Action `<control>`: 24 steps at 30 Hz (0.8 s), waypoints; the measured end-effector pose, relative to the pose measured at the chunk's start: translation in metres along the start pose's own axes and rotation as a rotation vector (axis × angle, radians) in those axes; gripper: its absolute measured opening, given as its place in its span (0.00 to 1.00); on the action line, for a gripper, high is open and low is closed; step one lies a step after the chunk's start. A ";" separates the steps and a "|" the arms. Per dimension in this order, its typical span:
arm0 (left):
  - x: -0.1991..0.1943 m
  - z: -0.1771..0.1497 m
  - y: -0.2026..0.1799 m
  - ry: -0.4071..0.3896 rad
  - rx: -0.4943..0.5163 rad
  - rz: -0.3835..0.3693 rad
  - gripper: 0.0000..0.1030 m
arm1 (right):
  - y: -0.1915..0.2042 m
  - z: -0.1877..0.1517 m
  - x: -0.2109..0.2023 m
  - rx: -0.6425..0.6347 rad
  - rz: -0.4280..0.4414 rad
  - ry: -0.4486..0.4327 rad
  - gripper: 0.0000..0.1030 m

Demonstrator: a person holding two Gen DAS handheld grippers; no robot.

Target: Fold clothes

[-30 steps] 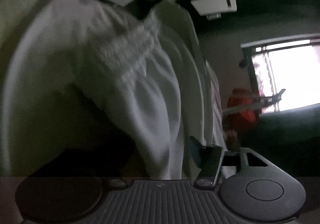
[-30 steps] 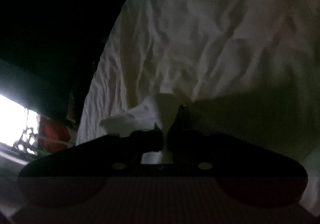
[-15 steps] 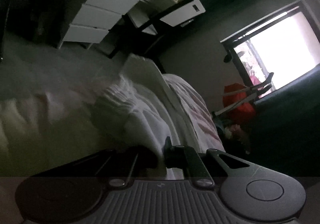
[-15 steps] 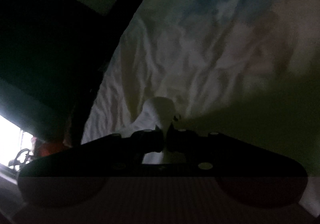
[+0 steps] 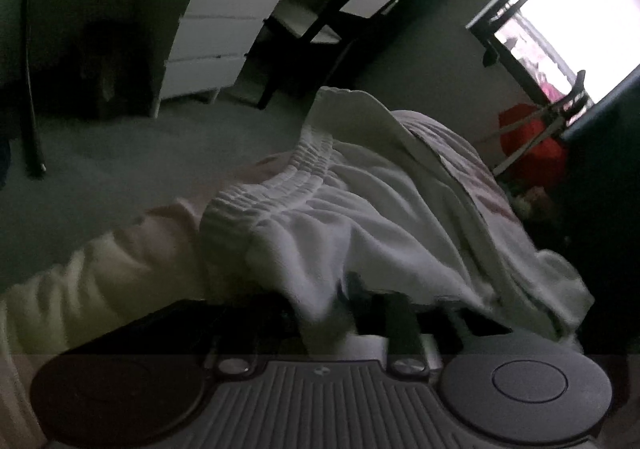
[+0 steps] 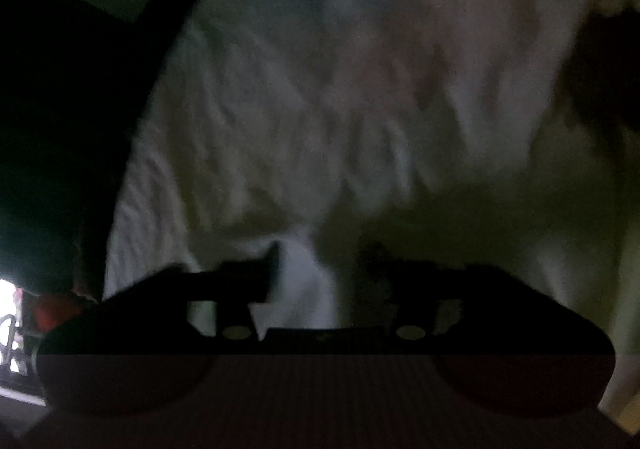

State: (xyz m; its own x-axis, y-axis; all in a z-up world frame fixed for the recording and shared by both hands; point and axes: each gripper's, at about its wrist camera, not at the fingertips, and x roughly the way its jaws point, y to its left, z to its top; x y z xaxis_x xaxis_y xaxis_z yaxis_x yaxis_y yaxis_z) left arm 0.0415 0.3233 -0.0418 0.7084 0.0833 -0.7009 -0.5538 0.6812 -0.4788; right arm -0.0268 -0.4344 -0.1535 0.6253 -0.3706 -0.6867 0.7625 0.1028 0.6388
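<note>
One white garment (image 5: 360,217) with a gathered elastic waistband is seen lying crumpled on a bed (image 5: 100,281) in a dim room. Nearest in the left wrist view, the left gripper (image 5: 340,305) is shown with its jaws opening; a fold of the garment hangs down between the two fingers, and no pinch on it can be made out. In the right wrist view, the right gripper (image 6: 320,269) is seen in dark silhouette, its jaws also opening, with a pale strip of the cloth (image 6: 304,277) in the gap but clear of both fingers. Beyond it, the wrinkled sheet (image 6: 320,109) is spread. Farther off, one white chest of drawers (image 5: 216,37), one red object (image 5: 532,145) and one bright window (image 5: 560,9) are visible.
</note>
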 end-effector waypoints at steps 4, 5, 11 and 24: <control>-0.015 -0.008 -0.019 -0.039 0.073 0.011 0.79 | 0.027 0.000 -0.009 -0.145 0.081 -0.068 0.76; -0.019 -0.011 -0.027 -0.055 0.110 0.027 0.80 | 0.034 0.000 -0.010 -0.181 0.101 -0.080 0.76; -0.048 -0.049 -0.095 -0.202 0.288 0.013 0.85 | 0.069 -0.016 0.002 -0.333 0.355 0.061 0.76; -0.016 -0.207 -0.245 -0.140 0.694 -0.341 0.90 | 0.076 -0.011 0.090 -0.466 0.269 0.100 0.67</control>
State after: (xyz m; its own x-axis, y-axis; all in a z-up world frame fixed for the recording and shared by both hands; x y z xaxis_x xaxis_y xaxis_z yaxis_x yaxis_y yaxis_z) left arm 0.0756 0.0043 -0.0231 0.8642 -0.1524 -0.4796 0.0712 0.9805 -0.1833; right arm 0.0898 -0.4501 -0.1703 0.8039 -0.1872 -0.5646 0.5520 0.5883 0.5909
